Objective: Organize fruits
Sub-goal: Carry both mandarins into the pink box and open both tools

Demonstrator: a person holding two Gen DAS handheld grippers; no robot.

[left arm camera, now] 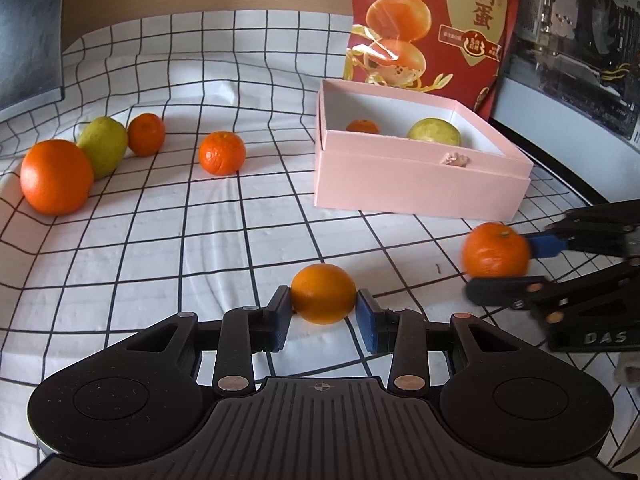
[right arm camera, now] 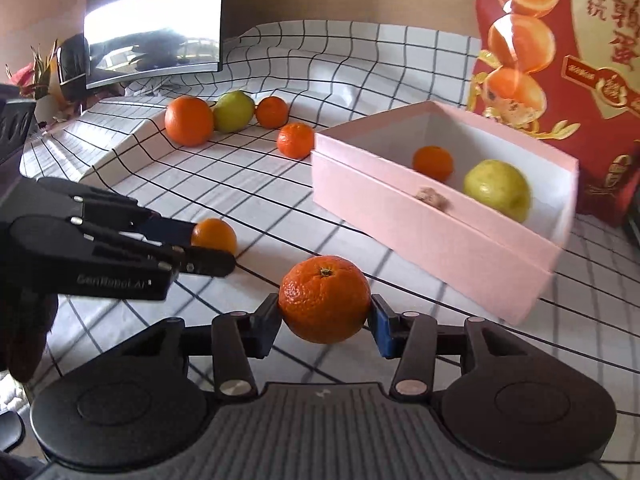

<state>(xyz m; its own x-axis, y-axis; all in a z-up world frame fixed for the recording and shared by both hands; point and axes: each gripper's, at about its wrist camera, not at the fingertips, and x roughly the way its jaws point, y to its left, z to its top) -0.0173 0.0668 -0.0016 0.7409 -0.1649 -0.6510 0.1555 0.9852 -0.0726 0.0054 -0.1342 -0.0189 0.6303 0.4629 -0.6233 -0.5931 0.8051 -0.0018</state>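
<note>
My left gripper (left arm camera: 323, 306) is shut on a small smooth orange (left arm camera: 323, 293), low over the checked cloth. The right gripper (right arm camera: 325, 316) is shut on a dimpled mandarin (right arm camera: 325, 298), its blue pads pressing both sides; in the left wrist view that mandarin (left arm camera: 495, 255) sits at the right. An open pink box (left arm camera: 420, 184) behind them holds a small mandarin (left arm camera: 362, 126) and a yellow-green fruit (left arm camera: 434, 132). On the cloth at the left lie a large orange (left arm camera: 56, 176), a yellow-green fruit (left arm camera: 105, 146) and two mandarins (left arm camera: 146, 134) (left arm camera: 222, 153).
A tall red snack bag (left arm camera: 432, 20) stands right behind the box. A dark monitor (right arm camera: 154, 20) stands at the back left, with a plant (right arm camera: 38, 74) beside it. The cloth (left arm camera: 180, 248) rises into a fold under the left fruits. Equipment sits beyond the table's right edge.
</note>
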